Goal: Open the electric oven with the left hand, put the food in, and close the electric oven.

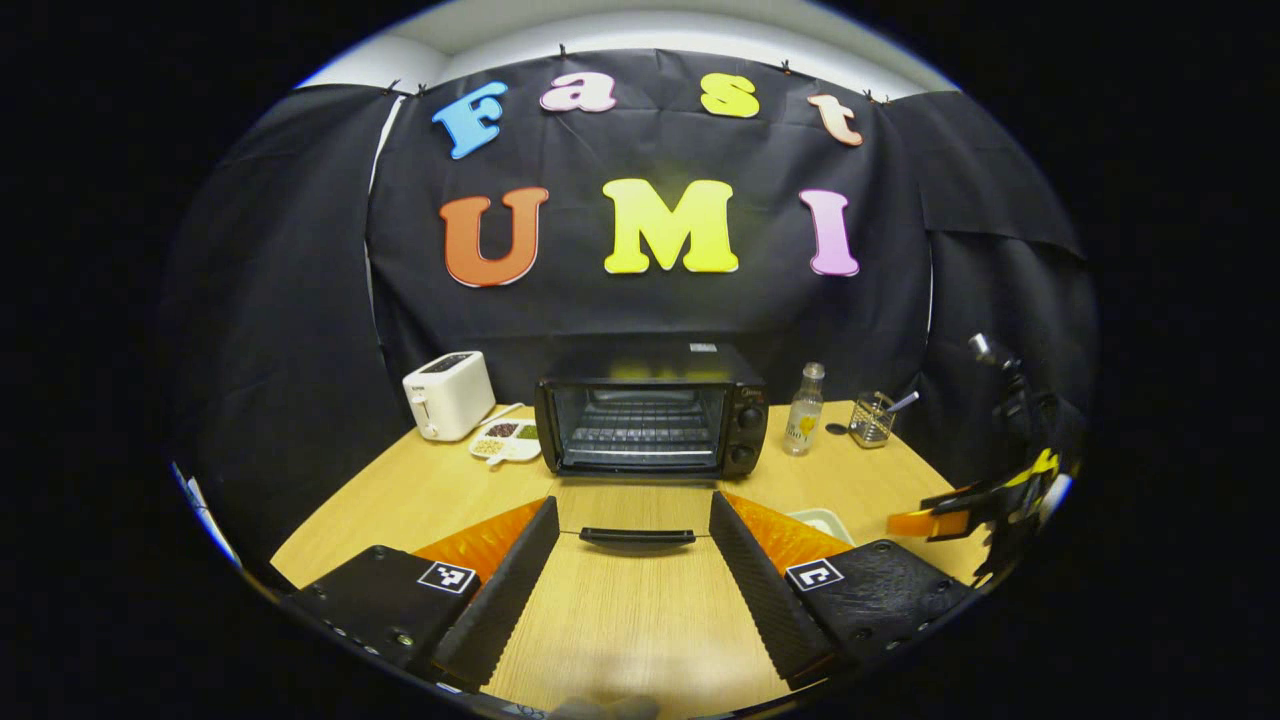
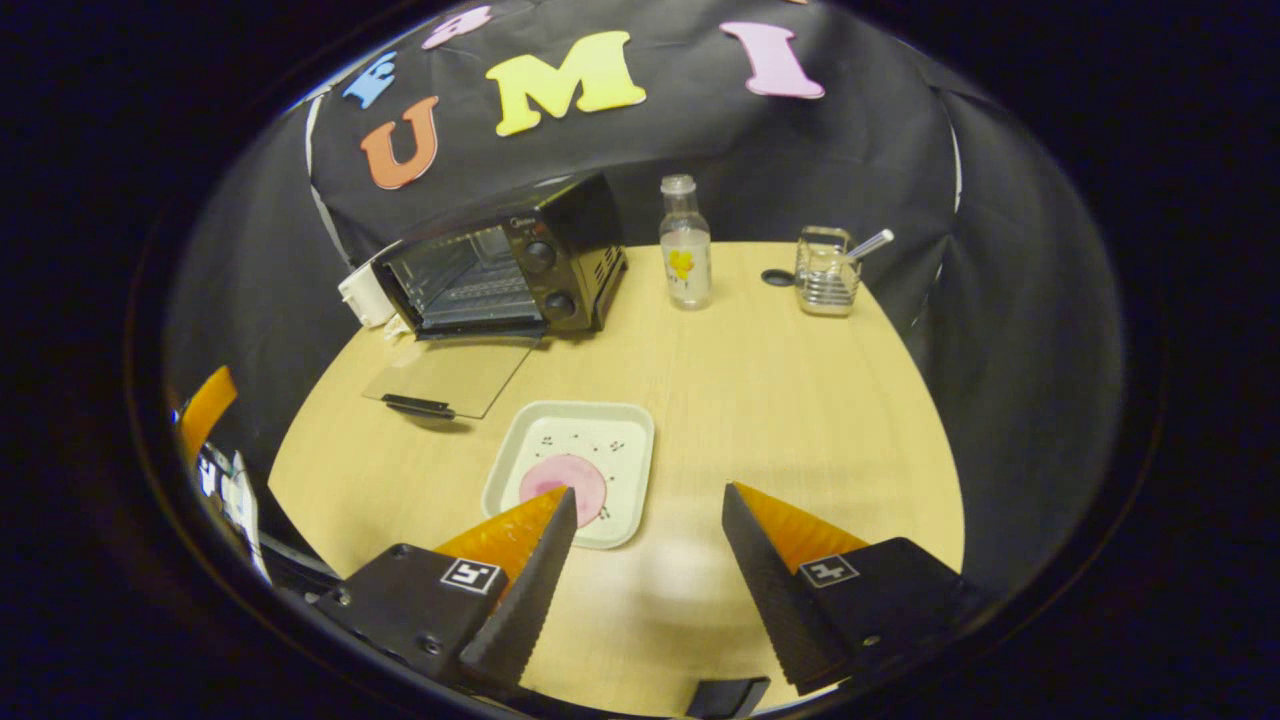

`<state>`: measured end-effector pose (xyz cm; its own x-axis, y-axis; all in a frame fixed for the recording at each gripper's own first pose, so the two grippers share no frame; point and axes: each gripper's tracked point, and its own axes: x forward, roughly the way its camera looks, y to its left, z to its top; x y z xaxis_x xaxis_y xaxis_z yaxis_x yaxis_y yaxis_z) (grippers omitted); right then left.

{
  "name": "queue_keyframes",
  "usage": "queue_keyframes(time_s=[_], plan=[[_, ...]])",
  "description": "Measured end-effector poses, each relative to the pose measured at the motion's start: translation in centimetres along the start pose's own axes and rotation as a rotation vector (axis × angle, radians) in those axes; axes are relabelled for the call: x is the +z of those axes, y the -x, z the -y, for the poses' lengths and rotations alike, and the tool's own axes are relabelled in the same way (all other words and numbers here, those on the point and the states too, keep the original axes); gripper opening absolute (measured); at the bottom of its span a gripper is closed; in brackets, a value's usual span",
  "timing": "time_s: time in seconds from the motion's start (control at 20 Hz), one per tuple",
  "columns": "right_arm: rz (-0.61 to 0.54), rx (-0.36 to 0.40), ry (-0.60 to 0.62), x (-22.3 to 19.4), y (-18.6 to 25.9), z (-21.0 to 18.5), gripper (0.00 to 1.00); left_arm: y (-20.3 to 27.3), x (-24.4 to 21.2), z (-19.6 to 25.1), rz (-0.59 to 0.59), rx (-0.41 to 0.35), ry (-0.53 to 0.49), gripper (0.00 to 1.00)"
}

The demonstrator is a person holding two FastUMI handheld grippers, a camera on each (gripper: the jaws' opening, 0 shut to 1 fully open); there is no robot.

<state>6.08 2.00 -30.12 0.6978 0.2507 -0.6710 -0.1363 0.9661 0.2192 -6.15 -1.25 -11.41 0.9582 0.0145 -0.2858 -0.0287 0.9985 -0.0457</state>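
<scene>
Both grippers spread wide, holding nothing. Left gripper (image 1: 632,515) faces the open oven (image 1: 652,420), door handle (image 1: 637,537) between its fingers. Right gripper (image 2: 648,505) view adds pink food (image 2: 562,480) on tray (image 2: 625,425).

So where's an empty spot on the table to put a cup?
Bare wood lies right of the tray, in front of the bottle and wire holder. It is crowded by the oven and its dropped door.

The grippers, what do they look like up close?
Each gripper, left and right, has two wedge-shaped fingers with ridged inner faces like saw teeth. Behind each finger sits a chunky black block with a small square black-and-white marker stuck on top. A few small screws dot the blocks.
</scene>
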Motion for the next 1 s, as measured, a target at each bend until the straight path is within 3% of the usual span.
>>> queue_keyframes(time_s=[0.35,0.65,0.7,0.9,1.0], plan=[[-0.158,0.077,-0.049,-1.4,-6.5,0.0,0.69,4.3,4.5,0.1,0.077,0.104,0.0,0.96],[-0.23,0.106,-0.112,-0.9,-9.3,0.1,0.54,7.0,4.9,-1.0,0.067,0.212,0.041,0.96],[-0.24,0.105,-0.117,-0.6,-9.3,0.0,0.58,7.3,4.7,-1.2,0.062,0.227,0.046,0.96],[-0.3,0.027,-0.115,-0.6,-9.9,0.5,0.31,8.0,4.6,-1.8,0.066,0.283,0.055,0.97],[-0.329,0.01,-0.115,-0.8,-9.9,0.7,0.05,8.1,4.4,-1.9,0.067,0.303,0.069,0.96]])
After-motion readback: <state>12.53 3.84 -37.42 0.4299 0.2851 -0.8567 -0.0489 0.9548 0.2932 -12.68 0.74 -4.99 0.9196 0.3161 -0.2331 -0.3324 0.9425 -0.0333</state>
